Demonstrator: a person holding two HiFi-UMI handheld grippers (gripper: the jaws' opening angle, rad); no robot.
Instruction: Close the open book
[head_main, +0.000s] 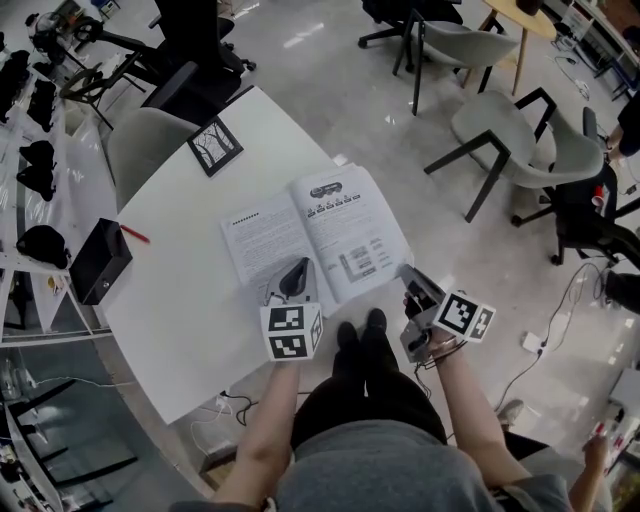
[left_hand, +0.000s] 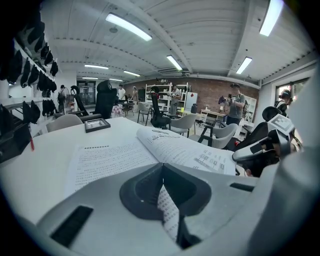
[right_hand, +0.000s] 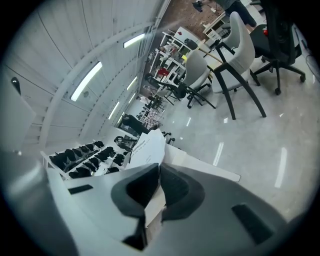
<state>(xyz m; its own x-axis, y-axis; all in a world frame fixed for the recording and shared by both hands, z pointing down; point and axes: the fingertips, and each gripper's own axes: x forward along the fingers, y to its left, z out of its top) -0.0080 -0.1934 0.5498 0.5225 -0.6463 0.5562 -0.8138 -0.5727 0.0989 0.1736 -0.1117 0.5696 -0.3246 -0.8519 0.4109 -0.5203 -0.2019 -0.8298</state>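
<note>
The left gripper grips the book's near edge and the right gripper pinches the right page, so fold it leftward in 1 smooth arc

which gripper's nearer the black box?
Left. The left gripper holds the book at its near edge, right of the black box; the right gripper holds its right corner, farther off.

Open book of printed pages, face-up on white table

Book text illegibly small
</note>
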